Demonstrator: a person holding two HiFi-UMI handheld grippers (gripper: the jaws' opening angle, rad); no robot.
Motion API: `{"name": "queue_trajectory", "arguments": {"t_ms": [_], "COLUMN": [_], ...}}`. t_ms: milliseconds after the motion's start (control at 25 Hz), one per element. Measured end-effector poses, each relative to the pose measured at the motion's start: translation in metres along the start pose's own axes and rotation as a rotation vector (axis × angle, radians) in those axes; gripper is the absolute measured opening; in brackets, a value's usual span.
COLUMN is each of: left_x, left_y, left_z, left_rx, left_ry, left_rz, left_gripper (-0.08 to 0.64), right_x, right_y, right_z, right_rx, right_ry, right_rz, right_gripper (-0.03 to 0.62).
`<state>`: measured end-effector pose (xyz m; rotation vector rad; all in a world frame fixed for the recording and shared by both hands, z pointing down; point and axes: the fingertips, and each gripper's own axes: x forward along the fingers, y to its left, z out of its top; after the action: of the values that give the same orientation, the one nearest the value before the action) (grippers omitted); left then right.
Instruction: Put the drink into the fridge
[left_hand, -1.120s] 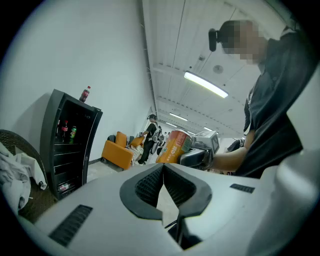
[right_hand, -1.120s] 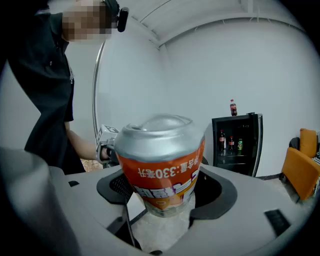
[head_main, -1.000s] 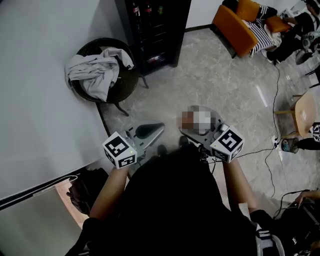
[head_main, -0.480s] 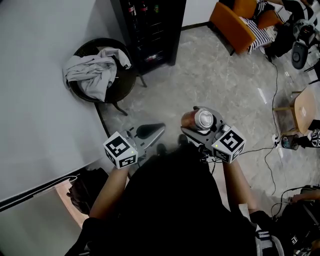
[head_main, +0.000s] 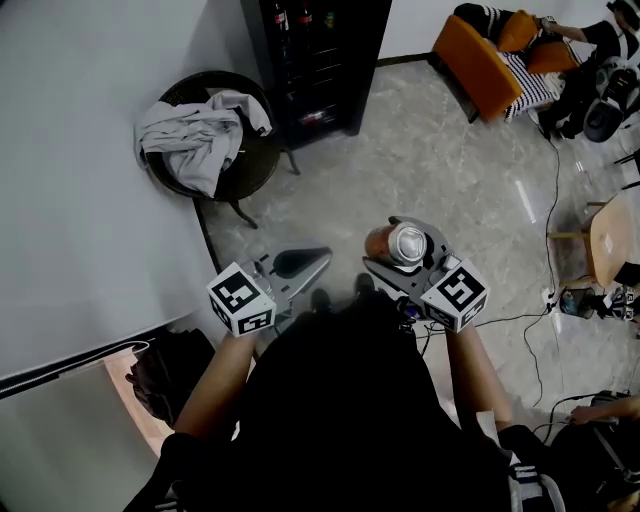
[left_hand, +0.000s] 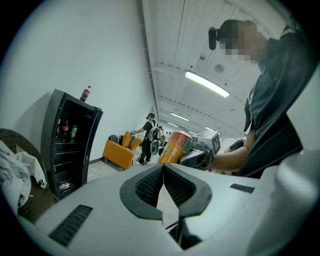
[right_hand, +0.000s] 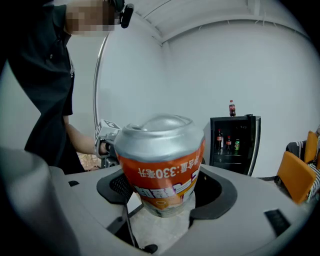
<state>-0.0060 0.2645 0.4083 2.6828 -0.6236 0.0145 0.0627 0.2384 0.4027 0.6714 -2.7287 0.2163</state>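
Your right gripper (right_hand: 165, 194) clamps its fingers on one orange can (right_hand: 162, 160); your left gripper (left_hand: 163, 175) has its fingers pressed together, empty. One fridge (head_main: 322, 62) stands far.

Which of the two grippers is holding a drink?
The right gripper, shut on the orange can; the left gripper has its jaws together, nothing between them.

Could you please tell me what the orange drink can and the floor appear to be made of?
The orange drink can looks like aluminium: bare silvery top. The grey floor seems polished marble-look tile or stone: veined, glossy reflections.
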Motion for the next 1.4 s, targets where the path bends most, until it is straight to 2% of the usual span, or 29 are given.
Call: {"name": "queue_trajectory", "arguments": {"t_ms": [480, 1000, 1160, 1400], "left_x": [0.015, 0.09, 0.114, 0.128], "left_y": [0.003, 0.008, 0.007, 0.011], "left_z": [-0.002, 0.021, 0.031, 0.044], "left_rx": [-0.002, -0.008, 0.0, 0.001], "left_ry": [0.0, -0.01, -0.012, -0.026], "left_rz": [0.025, 0.07, 0.108, 0.205], "left_gripper": [0.011, 0.011, 0.011, 0.011], "right_x": [-0.002, -0.037, -0.048, -0.042], "right_y": [-0.011, -0.075, -0.1, -0.12], "right_z": [-0.007, -0.01, -0.007, -0.005], "right_rx": [-0.006, 0.004, -0.015, -0.03], "right_ry": [0.03, 0.035, 0.034, 0.017], "right_rz": [0.047, 0.098, 0.132, 0.217], "right_gripper": [0.311, 0.311, 0.311, 0.311]}}
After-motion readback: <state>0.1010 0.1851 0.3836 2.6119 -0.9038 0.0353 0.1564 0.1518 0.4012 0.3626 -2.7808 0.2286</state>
